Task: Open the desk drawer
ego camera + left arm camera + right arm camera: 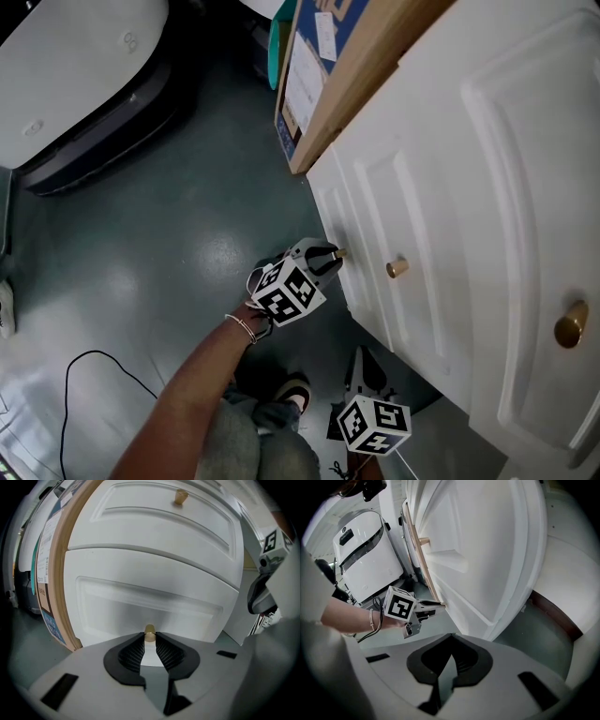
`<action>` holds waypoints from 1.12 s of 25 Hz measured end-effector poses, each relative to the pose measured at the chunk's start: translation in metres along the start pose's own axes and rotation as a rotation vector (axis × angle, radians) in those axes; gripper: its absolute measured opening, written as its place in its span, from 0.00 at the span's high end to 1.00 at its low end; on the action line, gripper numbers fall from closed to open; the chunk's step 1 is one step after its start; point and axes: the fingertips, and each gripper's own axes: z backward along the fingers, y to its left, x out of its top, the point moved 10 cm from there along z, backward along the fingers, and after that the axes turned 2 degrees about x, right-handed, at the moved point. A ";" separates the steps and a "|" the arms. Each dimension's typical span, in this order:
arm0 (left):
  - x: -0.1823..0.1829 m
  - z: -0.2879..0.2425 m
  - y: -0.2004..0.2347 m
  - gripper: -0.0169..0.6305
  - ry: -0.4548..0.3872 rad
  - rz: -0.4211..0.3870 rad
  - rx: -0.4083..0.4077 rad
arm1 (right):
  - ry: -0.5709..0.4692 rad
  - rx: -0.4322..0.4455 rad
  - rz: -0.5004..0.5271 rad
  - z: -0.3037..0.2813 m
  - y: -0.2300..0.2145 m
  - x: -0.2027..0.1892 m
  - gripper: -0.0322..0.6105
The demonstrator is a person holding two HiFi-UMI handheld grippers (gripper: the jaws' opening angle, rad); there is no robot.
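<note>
The white desk (487, 169) has drawer fronts with brass knobs. My left gripper (334, 255) is at the small brass knob (341, 252) of the drawer nearest the desk's end. In the left gripper view that knob (149, 633) sits between the two black tips, which press on it from both sides; the drawer front (140, 602) looks flush with the desk. From the right gripper view, the left gripper (439, 604) reaches level to the drawer's edge. My right gripper (364, 361) hangs low in front of the desk, and its jaws (450, 637) are shut on nothing.
Two more brass knobs (397, 267) (570, 324) stick out of the other fronts. A cardboard box (309, 66) leans against the desk's end. A white and black appliance (75, 84) stands on the grey floor at the left, with a black cable (84, 361) nearby. A shoe (292, 389) is below the left arm.
</note>
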 end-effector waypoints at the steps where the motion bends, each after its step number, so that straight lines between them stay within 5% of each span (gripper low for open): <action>1: 0.000 0.000 0.000 0.84 0.003 -0.005 -0.002 | 0.003 0.002 0.004 0.001 0.000 0.000 0.94; 28: -0.026 0.054 0.000 0.84 0.103 0.001 0.042 | 0.050 -0.001 0.042 0.043 0.014 0.012 0.94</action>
